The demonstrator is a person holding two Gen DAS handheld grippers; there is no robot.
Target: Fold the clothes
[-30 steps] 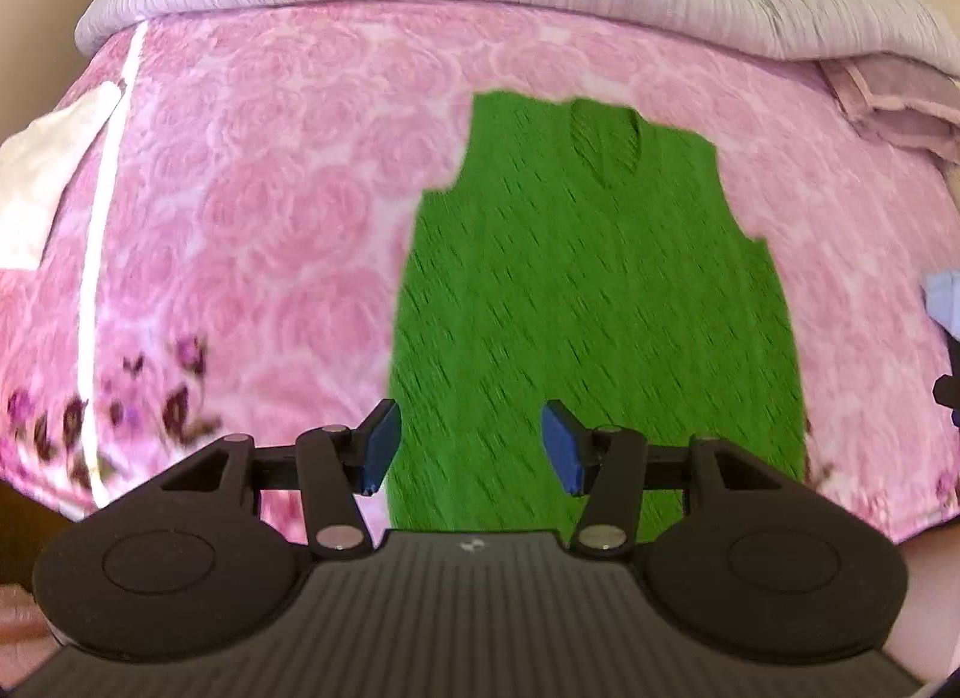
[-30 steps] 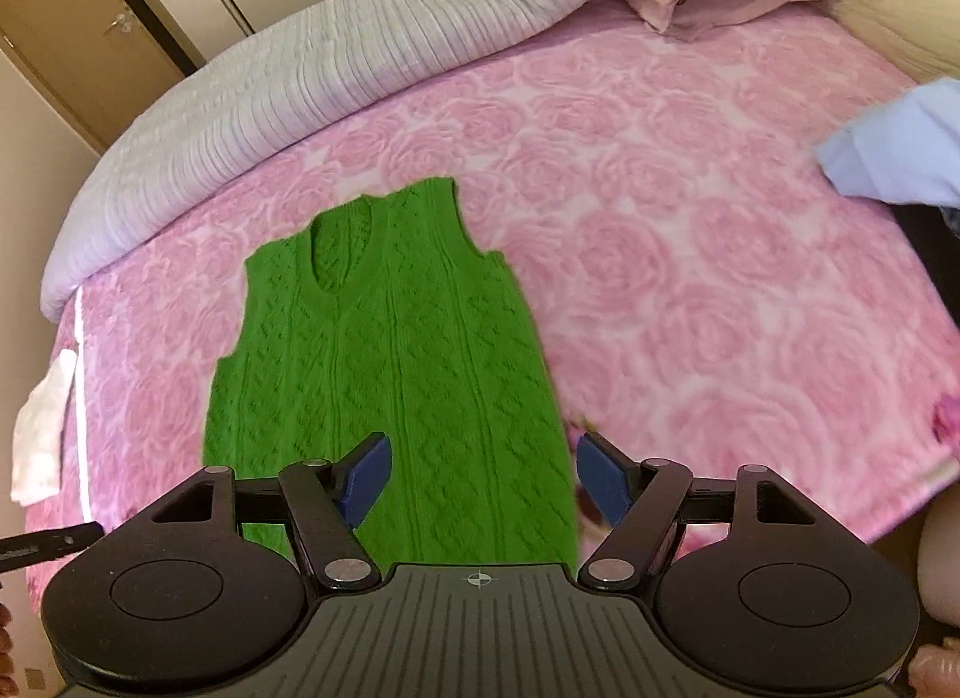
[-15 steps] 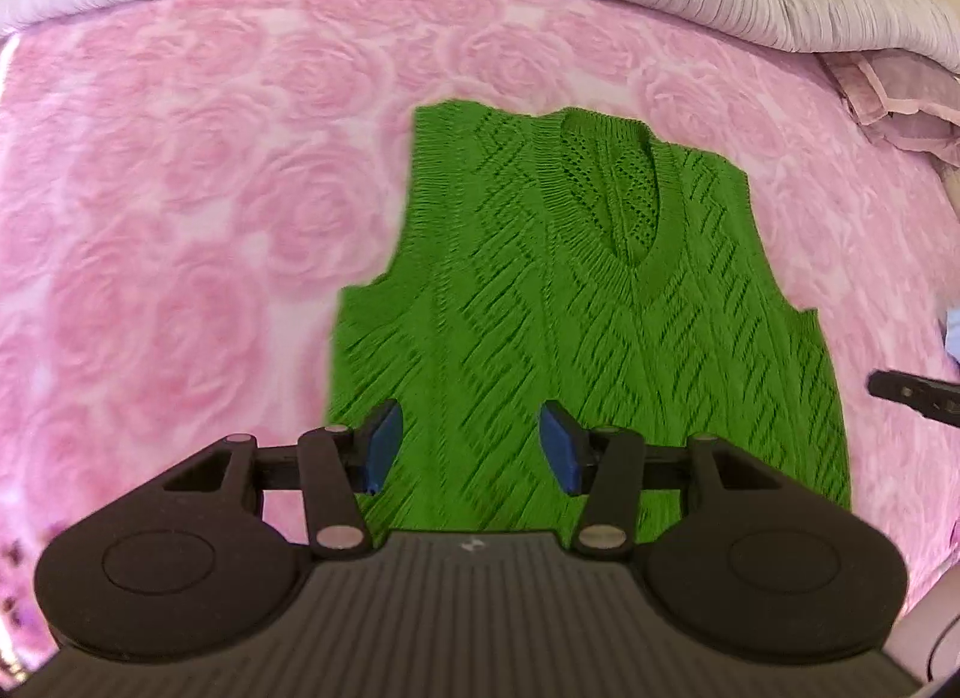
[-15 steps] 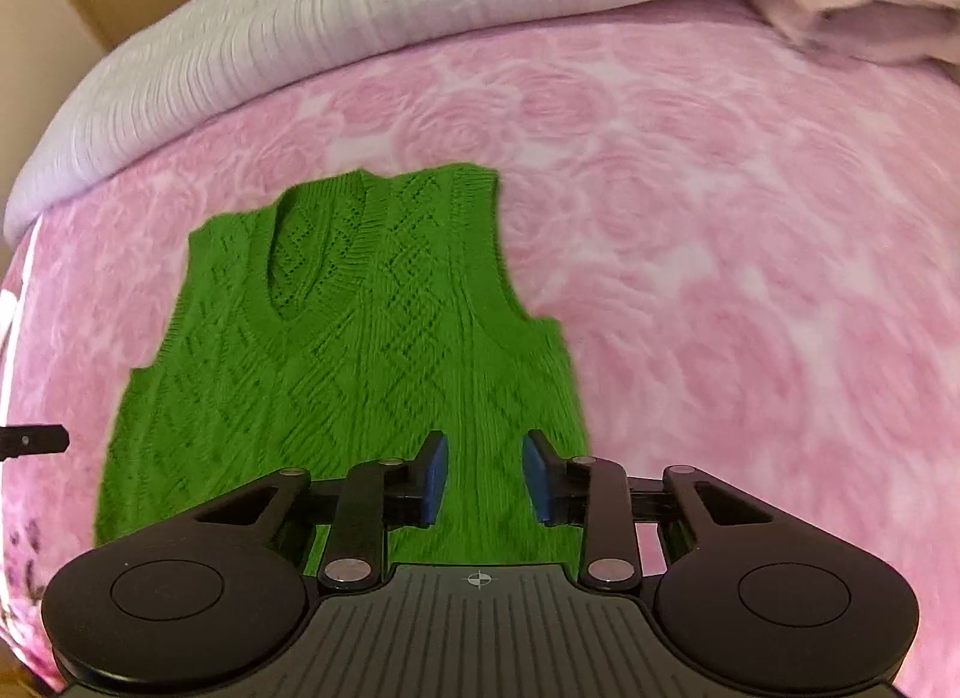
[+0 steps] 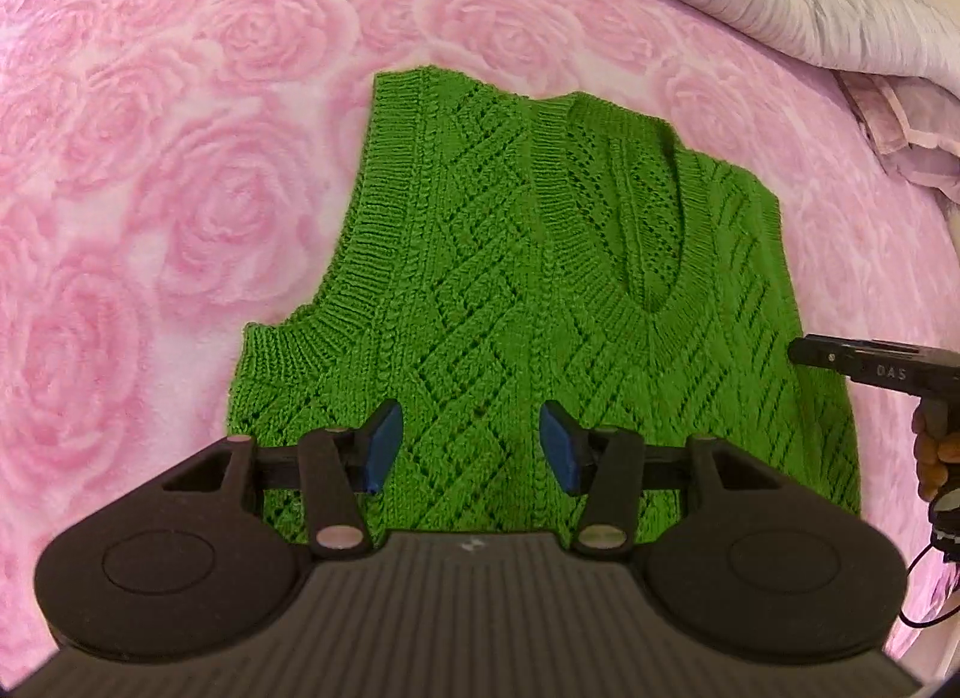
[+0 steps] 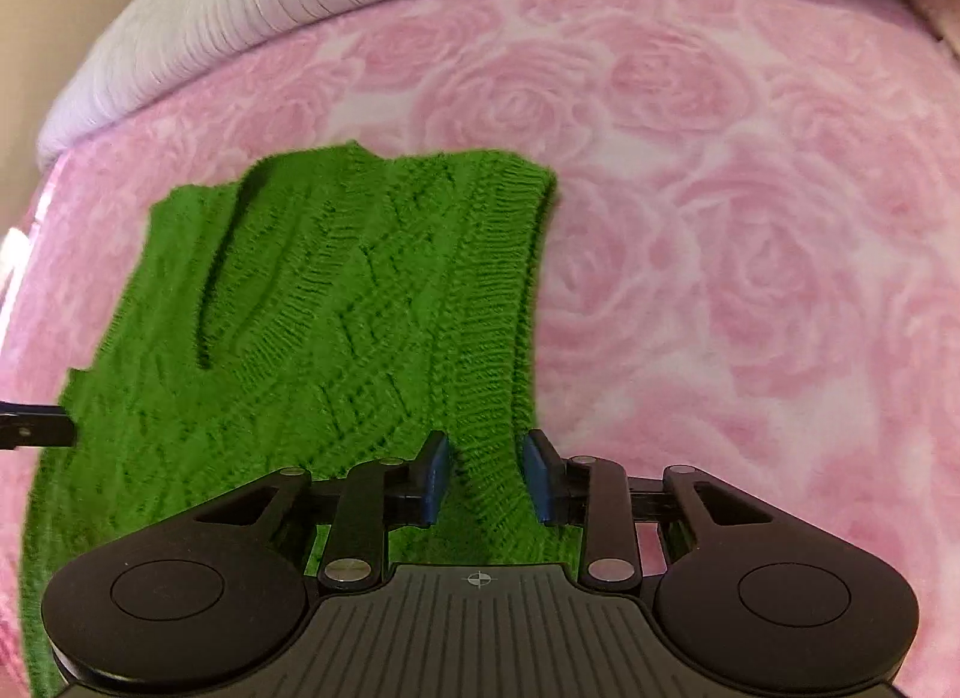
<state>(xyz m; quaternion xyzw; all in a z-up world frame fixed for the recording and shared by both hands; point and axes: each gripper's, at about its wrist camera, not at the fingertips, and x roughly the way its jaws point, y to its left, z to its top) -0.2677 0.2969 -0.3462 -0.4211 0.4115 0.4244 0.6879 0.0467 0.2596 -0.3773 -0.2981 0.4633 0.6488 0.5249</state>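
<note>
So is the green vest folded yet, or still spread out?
Spread flat: the green vest lies face up on the pink bedspread, both armholes and the V-neck showing, no fold anywhere visible.

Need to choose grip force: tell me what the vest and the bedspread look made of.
Vest: looks like knitted yarn, wool or acrylic, matte; openwork diamond lattice, ribbed armhole and V-neck bands show. Bedspread: seems plush fleece, soft and fuzzy, slight sheen; rose pattern has blurred, raised-looking edges. Fibre cannot be confirmed for either.
</note>
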